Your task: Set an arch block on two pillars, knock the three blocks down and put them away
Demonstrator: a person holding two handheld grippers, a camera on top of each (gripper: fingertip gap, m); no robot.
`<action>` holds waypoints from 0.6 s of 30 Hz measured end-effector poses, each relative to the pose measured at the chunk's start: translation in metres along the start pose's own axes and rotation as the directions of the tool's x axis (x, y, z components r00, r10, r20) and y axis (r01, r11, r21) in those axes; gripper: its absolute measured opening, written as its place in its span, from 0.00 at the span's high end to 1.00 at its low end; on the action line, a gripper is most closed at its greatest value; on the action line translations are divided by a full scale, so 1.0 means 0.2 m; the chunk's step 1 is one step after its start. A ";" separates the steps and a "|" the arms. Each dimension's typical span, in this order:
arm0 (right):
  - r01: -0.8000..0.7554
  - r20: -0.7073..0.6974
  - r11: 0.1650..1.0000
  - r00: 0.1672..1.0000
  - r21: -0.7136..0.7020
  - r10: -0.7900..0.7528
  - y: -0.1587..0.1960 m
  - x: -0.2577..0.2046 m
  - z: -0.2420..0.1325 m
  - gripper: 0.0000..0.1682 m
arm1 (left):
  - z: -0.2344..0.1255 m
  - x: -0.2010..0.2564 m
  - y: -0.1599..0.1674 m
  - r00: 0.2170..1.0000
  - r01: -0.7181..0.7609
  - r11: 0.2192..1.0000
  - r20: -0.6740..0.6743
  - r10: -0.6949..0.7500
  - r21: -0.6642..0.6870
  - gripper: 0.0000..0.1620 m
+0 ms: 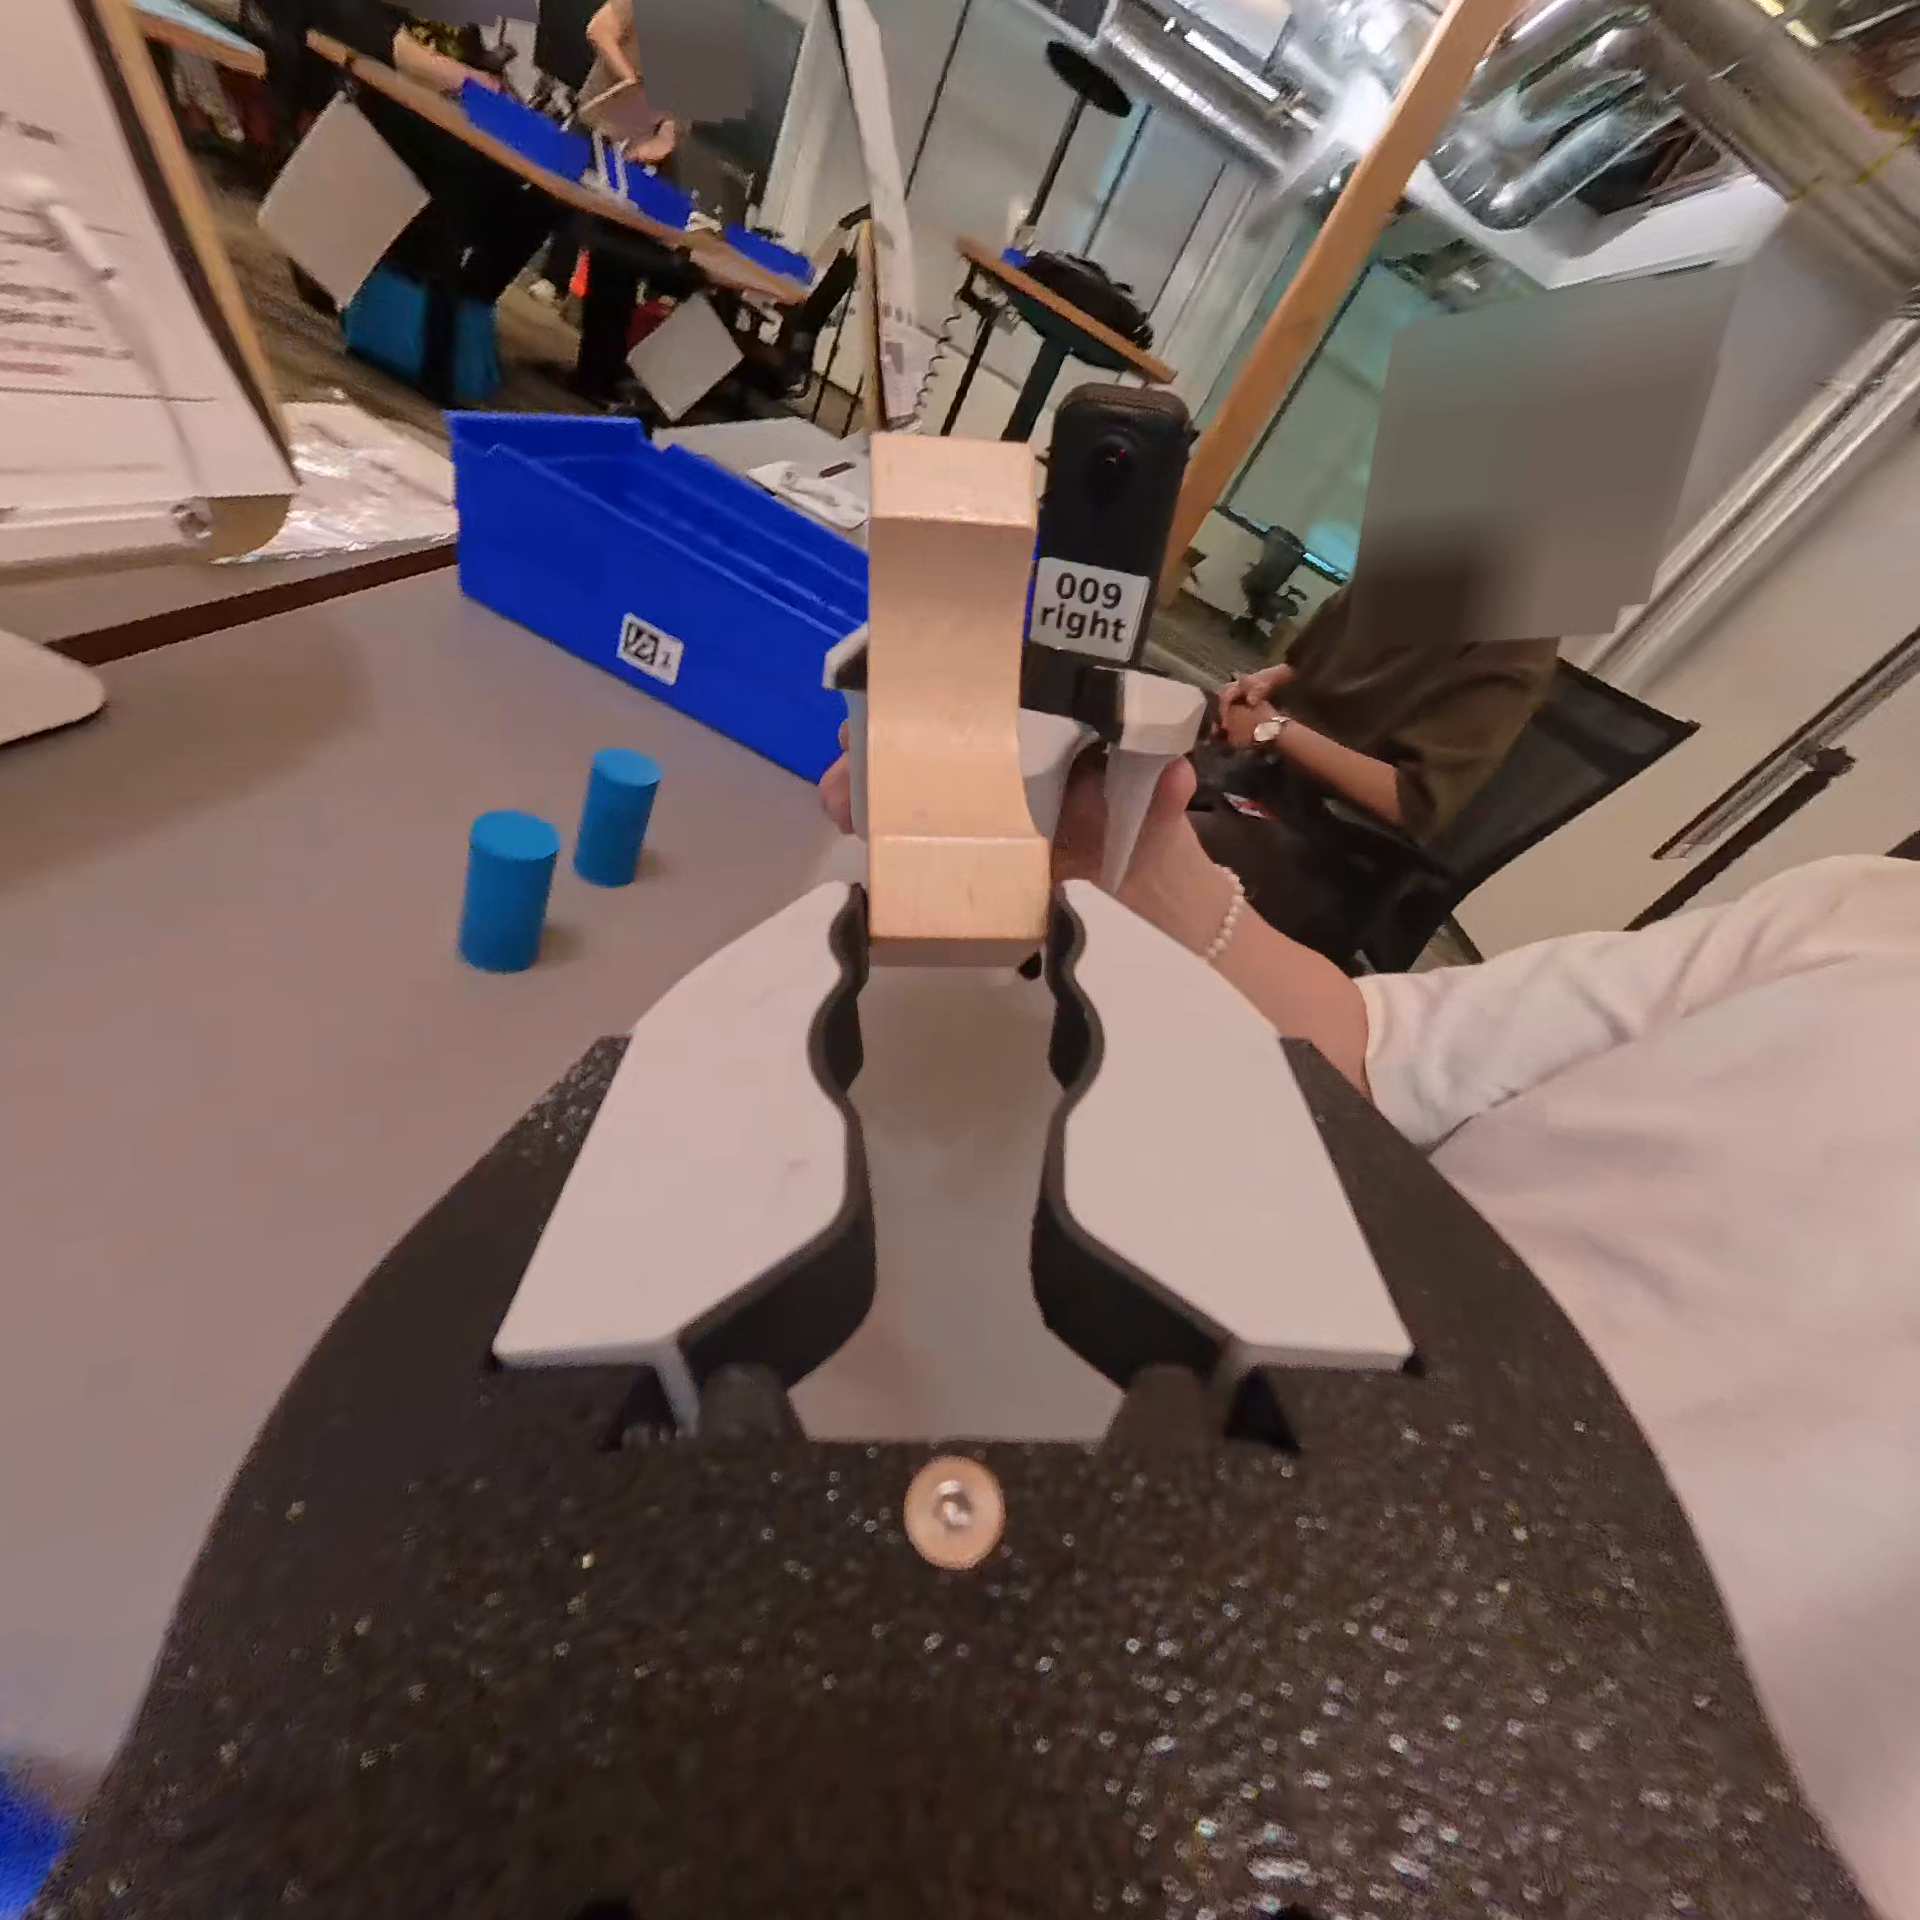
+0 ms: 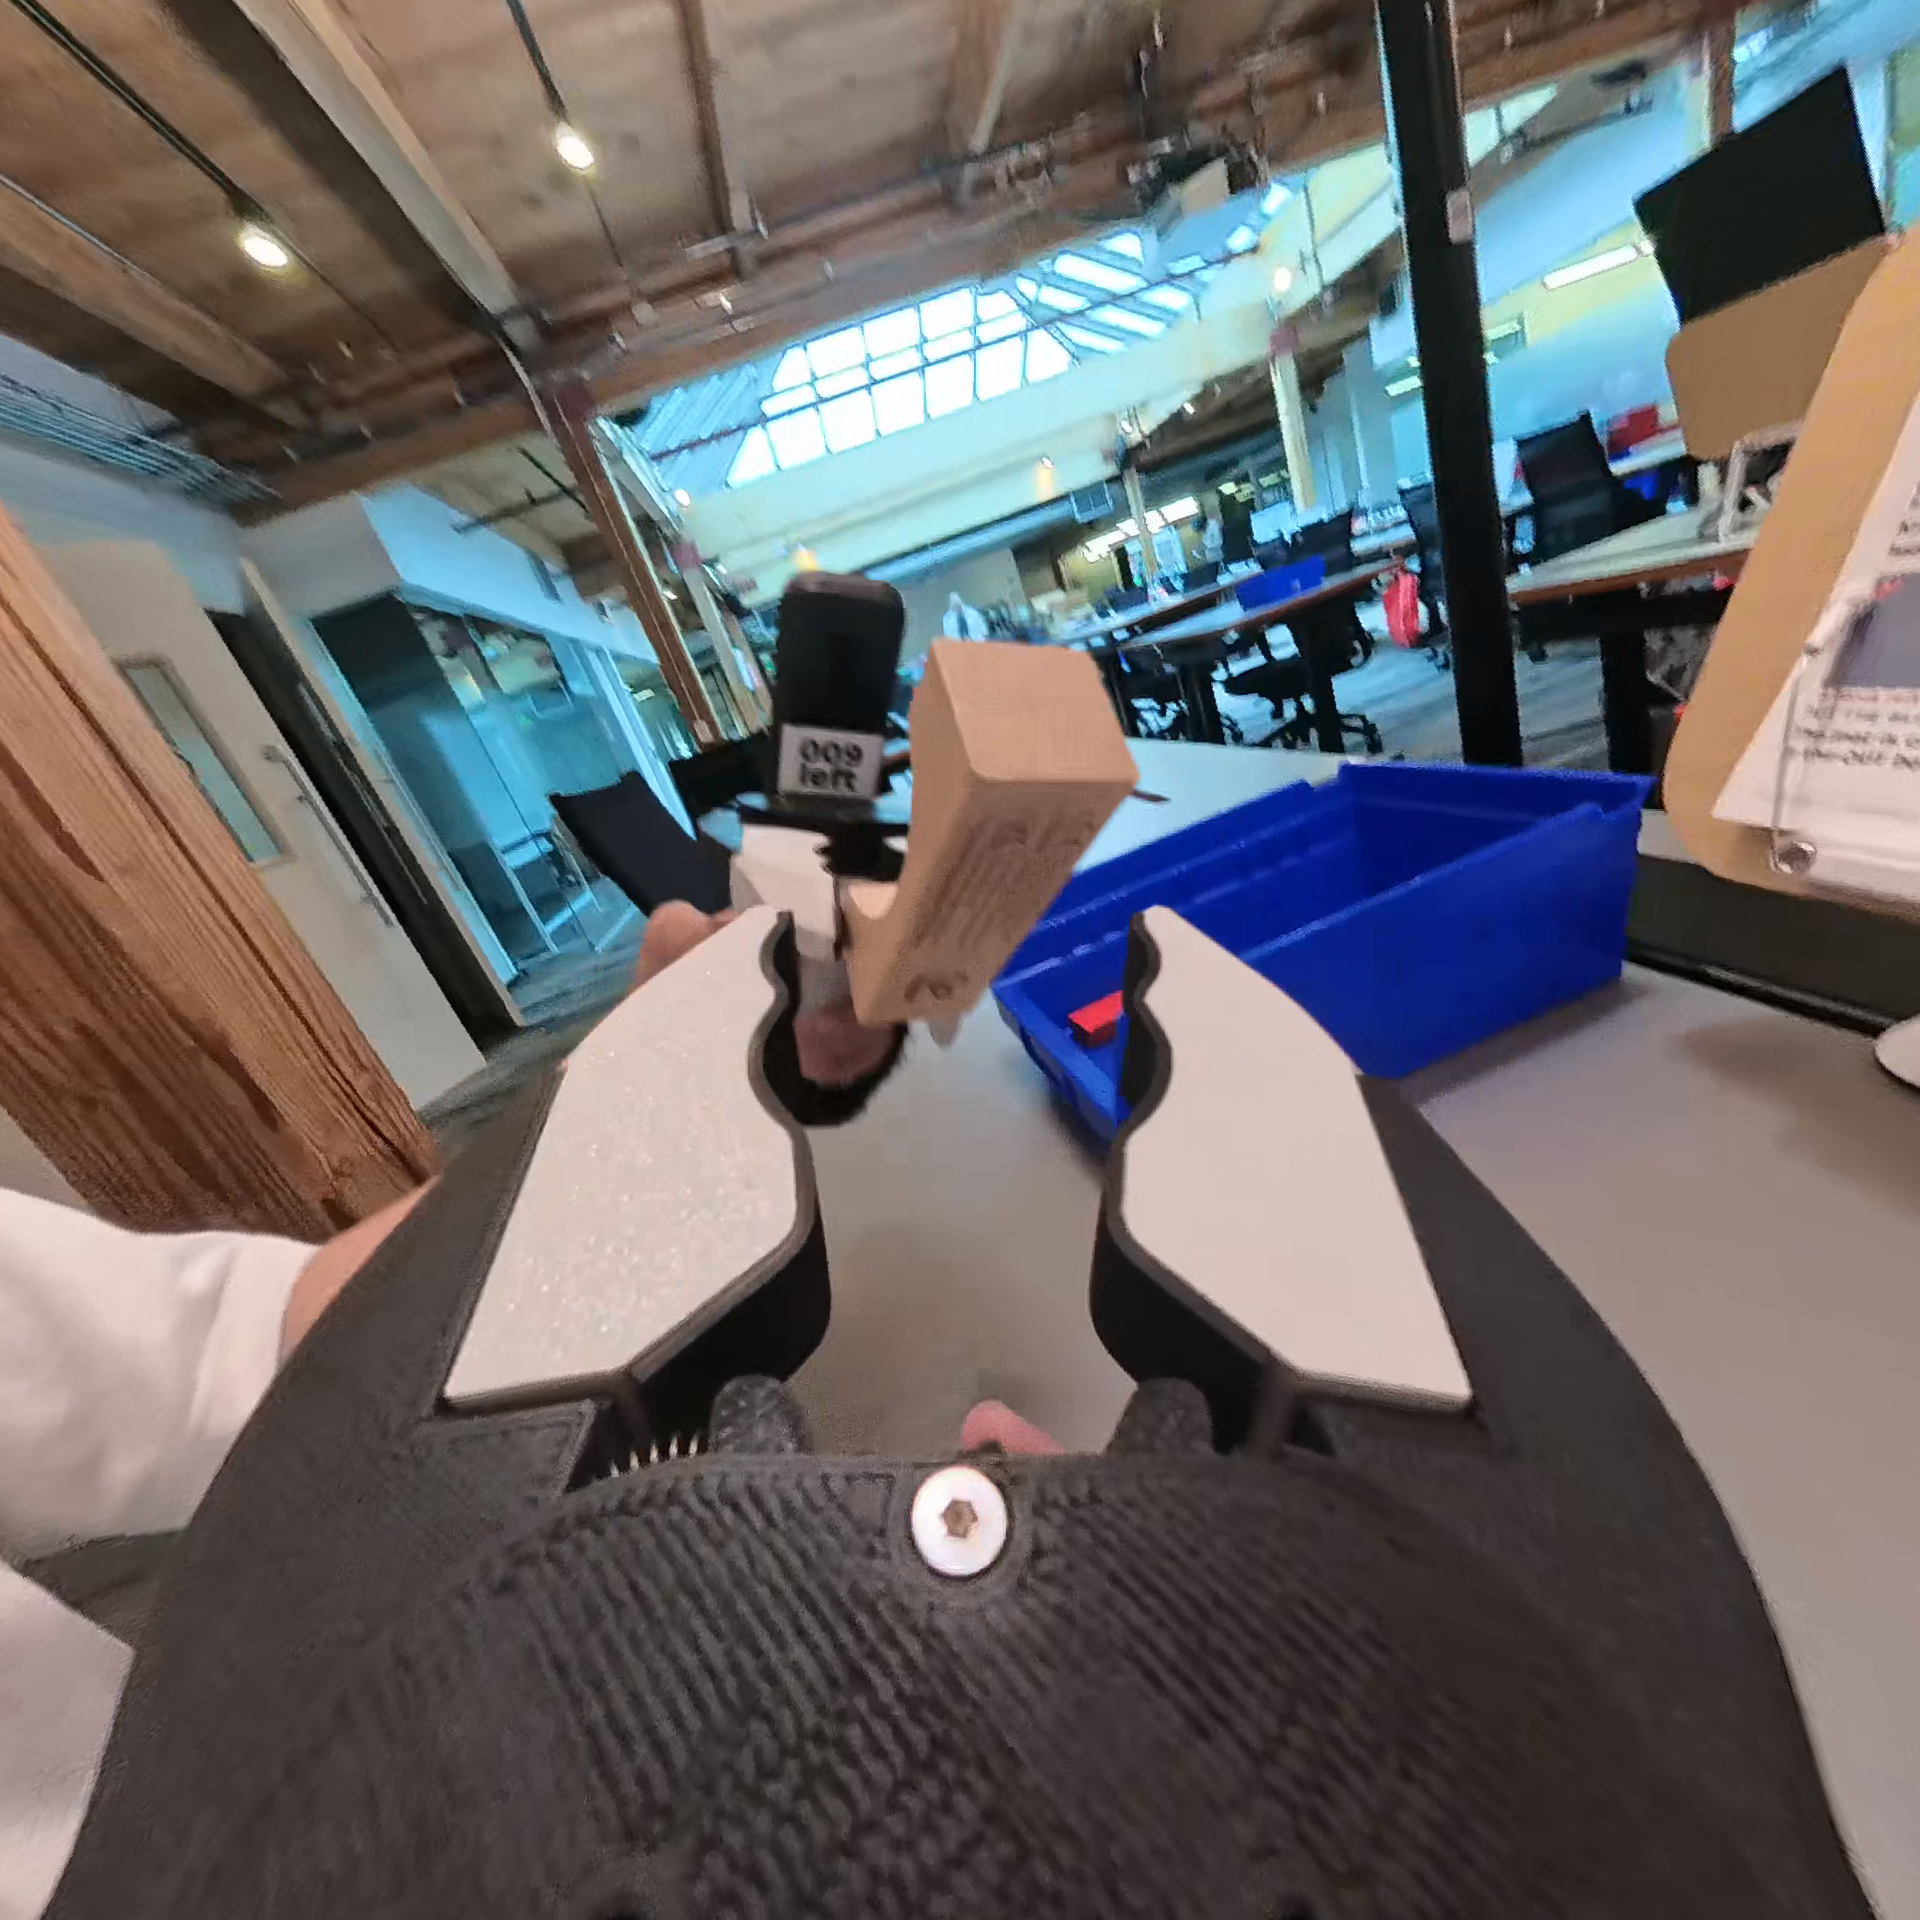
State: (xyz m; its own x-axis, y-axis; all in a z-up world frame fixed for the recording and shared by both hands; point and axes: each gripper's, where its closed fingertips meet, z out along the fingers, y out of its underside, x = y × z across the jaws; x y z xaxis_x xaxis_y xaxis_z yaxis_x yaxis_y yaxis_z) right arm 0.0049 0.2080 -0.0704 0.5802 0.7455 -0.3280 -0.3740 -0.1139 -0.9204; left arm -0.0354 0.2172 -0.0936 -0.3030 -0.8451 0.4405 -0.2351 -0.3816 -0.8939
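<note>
The left gripper (image 1: 956, 914) clamps one foot of the pale wooden arch block (image 1: 951, 707), lifted above the grey table (image 1: 260, 1039) (long axis pointing away); the right gripper (image 2: 961, 961) faces it, jaws spread, empty, the block's other end just ahead.

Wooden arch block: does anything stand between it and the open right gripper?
Nothing visible does. In the right wrist view the wooden arch block, clamped by the left gripper, hangs just ahead of the right gripper and its open fingertips, with clear air between. The blue bin sits farther back.
</note>
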 end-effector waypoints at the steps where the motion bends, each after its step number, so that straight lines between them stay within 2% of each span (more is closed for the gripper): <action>1: -0.002 0.025 1.000 1.000 0.015 0.002 -0.01 -0.02 0.00 0.66 | 0.03 0.02 0.00 1.000 -0.008 1.000 -0.019 0.008 0.011 0.80; 6: 0.004 0.031 1.000 1.000 -0.015 -0.004 0.04 -0.04 -0.03 0.74 | 0.15 0.07 0.00 0.995 -0.031 0.998 -0.094 0.036 0.062 0.80; 9: 0.019 0.030 0.999 0.999 0.032 -0.020 0.00 -0.05 -0.06 0.80 | 0.19 0.09 0.00 0.990 -0.018 0.996 -0.140 0.030 0.086 0.80; 14: 0.092 0.043 0.996 0.995 0.004 -0.092 0.00 -0.07 -0.09 0.80 | 0.22 0.11 0.02 0.984 -0.027 0.994 -0.172 0.044 0.102 0.80; 17: 0.168 0.021 0.984 0.986 -0.060 -0.167 0.02 -0.07 -0.10 0.81 | 0.22 0.09 0.03 0.990 -0.091 0.991 -0.100 0.101 0.102 0.80; 18: 0.194 0.018 0.976 0.981 -0.099 -0.193 0.03 -0.06 -0.11 0.81 | 0.22 0.07 0.03 0.991 -0.112 0.989 -0.056 0.118 0.094 0.75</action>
State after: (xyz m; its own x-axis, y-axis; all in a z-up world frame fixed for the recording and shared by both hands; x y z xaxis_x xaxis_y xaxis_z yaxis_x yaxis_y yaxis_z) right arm 0.0116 0.1850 -0.0758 0.6279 0.7655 -0.1404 -0.1808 -0.0320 -0.9830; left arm -0.0005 0.1869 -0.0975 -0.3800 -0.8618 0.3360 -0.1115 -0.3179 -0.9415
